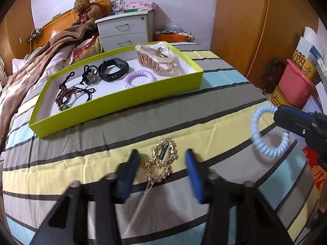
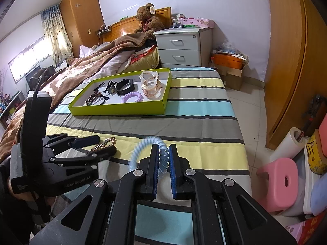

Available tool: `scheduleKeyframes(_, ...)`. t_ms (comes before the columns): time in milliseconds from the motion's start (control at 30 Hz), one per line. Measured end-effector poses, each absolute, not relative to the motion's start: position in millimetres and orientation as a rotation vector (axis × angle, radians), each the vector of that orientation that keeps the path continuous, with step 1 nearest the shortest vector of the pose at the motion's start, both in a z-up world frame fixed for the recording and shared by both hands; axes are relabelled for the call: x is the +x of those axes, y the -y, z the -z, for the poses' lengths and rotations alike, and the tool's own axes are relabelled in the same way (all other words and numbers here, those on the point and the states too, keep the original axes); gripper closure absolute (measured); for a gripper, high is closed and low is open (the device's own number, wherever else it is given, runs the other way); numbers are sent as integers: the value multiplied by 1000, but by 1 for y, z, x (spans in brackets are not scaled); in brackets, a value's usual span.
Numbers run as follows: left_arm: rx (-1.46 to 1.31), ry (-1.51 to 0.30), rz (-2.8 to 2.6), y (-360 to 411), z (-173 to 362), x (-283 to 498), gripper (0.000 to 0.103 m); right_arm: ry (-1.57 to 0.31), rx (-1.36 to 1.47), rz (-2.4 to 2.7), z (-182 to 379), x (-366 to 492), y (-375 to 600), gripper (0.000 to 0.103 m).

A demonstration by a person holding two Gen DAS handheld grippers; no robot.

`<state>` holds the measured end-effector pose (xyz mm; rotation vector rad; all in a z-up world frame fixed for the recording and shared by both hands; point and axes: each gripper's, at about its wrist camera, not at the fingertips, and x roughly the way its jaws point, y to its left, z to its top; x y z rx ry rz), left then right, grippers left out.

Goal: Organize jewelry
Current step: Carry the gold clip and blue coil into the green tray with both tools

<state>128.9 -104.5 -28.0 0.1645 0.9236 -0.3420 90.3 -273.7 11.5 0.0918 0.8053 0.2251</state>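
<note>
My left tongs [image 1: 162, 164] stand parted around the gold hair clip [image 1: 161, 162], which lies flat on the striped bed [image 1: 184, 106]; the pads are not pressing it. My right tongs [image 2: 163, 153] are clenched on the pale blue coil hair tie [image 2: 161, 155], held above the bed. Beyond, the green tray [image 1: 120, 100] holds a purple coil tie [image 1: 139, 78], a black watch [image 1: 113, 71] and a pearly claw clip [image 1: 155, 56].

Two coil hair ties [image 1: 269, 131] [image 1: 139, 79], one tray [image 1: 114, 100]
</note>
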Motion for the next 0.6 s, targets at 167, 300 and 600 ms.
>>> scheduleKeyframes(167,171,-921,344,106,27,128,73,-813,86,-226,-12,90,272,93)
scheduleKeyframes(300,157,-912,344,102,24,127,78,-811,85,-230,-13,90,270,93)
scheduleKeyframes(600,131,-881,325,90,12,124,78,-803,77,-235,-17,90,265,93)
